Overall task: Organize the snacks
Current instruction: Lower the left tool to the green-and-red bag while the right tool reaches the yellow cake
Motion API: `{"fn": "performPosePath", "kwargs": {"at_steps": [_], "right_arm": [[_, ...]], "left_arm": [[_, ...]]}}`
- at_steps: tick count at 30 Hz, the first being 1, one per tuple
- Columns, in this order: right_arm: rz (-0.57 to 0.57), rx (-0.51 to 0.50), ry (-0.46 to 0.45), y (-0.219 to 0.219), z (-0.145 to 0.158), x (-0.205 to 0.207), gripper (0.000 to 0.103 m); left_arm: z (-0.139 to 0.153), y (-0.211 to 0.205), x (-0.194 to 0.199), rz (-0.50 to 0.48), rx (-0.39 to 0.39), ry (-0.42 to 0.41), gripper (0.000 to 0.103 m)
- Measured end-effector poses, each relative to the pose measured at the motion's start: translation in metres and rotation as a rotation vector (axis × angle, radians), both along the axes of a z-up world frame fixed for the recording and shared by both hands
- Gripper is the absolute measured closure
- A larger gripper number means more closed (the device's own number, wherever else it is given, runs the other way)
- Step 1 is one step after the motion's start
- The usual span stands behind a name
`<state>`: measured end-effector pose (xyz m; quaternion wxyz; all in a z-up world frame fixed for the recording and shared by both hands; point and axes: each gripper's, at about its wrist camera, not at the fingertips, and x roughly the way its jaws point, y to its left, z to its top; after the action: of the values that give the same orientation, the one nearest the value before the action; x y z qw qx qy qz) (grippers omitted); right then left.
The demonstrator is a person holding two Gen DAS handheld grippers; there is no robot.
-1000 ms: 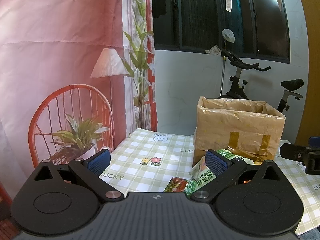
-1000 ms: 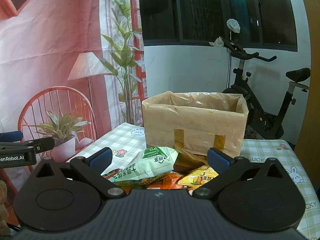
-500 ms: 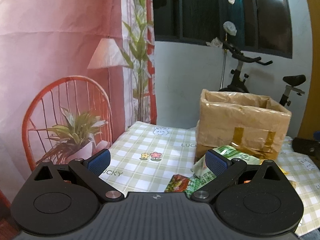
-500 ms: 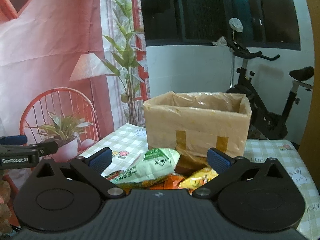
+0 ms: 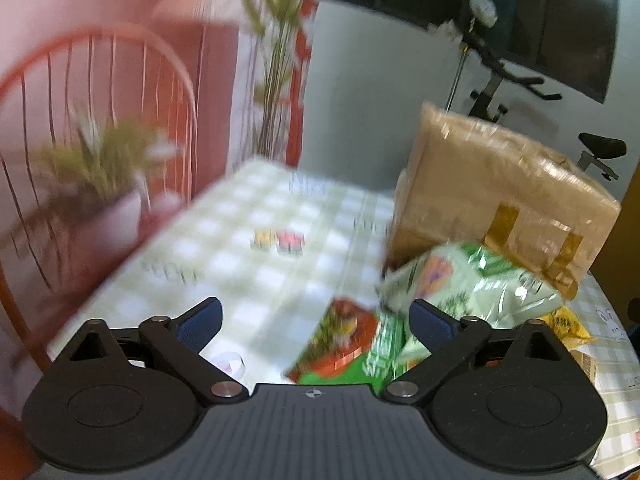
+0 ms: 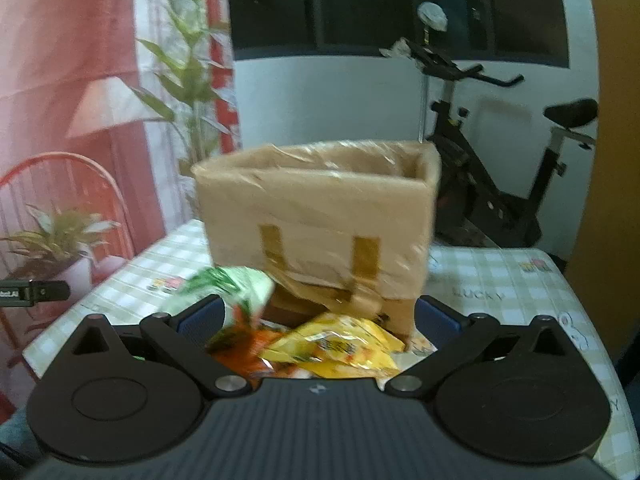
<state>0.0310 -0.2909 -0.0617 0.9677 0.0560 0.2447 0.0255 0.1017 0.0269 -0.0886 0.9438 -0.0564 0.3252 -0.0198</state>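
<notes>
One cardboard box (image 6: 316,216), four snack packets (image 6: 332,344) (maybe more, blurred), one potted plant (image 6: 56,240)

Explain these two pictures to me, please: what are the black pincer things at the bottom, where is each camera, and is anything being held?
No robot arm is here. A person carries a hand-held two-finger gripper in each hand, and each gripper has a wide-angle camera looking forward along its fingers. That is why black arms with blue pads fill the bottom of each picture.

One picture is from the left gripper, the other from the right gripper. Both look at a table with a checked tablecloth. On it stands an open cardboard box wrapped in clear tape, and in front lies a heap of snack bags: a pale green bag, a red and green packet and a yellow bag.

Nothing is held. The right gripper is open; the left one's jaws are just closing, with nothing pressed between the pads.
</notes>
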Motion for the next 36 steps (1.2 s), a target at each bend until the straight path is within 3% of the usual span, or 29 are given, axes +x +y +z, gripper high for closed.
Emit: {"fn": "performPosePath", "kwargs": {"at_steps": [5,9,15,23,28,33,34,35,36], "right_arm": [[0.003,0.029,0.05,-0.002,-0.021,0.008,0.0],[0.013,0.018,0.084,0.007,-0.036,0.015,0.0],[0.025,0.021,0.112,0.014,-0.048,0.022,0.0],[0.009,0.042,0.126,0.009,-0.059,0.025,0.0],[0.009,0.053,0.137,0.009,-0.064,0.027,0.0],[0.007,0.05,0.143,0.011,-0.069,0.029,0.0],[0.005,0.05,0.145,0.011,-0.07,0.029,0.0],[0.001,0.05,0.148,0.01,-0.071,0.028,0.0],[-0.002,0.052,0.152,0.01,-0.073,0.029,0.0]], "left_arm": [[-0.036,0.003,0.007,-0.012,-0.048,0.133,0.012],[-0.052,0.0,0.007,-0.047,-0.066,0.172,0.012],[-0.061,-0.015,0.014,-0.094,-0.077,0.166,0.011],[-0.072,-0.02,0.031,-0.049,-0.12,0.127,0.008],[-0.085,-0.027,0.046,-0.03,-0.079,0.107,0.007],[-0.095,-0.025,0.057,-0.031,-0.087,0.09,0.006],[-0.095,-0.025,0.058,-0.038,-0.084,0.082,0.011],[-0.094,-0.025,0.056,-0.045,-0.065,0.061,0.026],[-0.091,-0.027,0.053,-0.048,-0.028,0.046,0.025]]}}
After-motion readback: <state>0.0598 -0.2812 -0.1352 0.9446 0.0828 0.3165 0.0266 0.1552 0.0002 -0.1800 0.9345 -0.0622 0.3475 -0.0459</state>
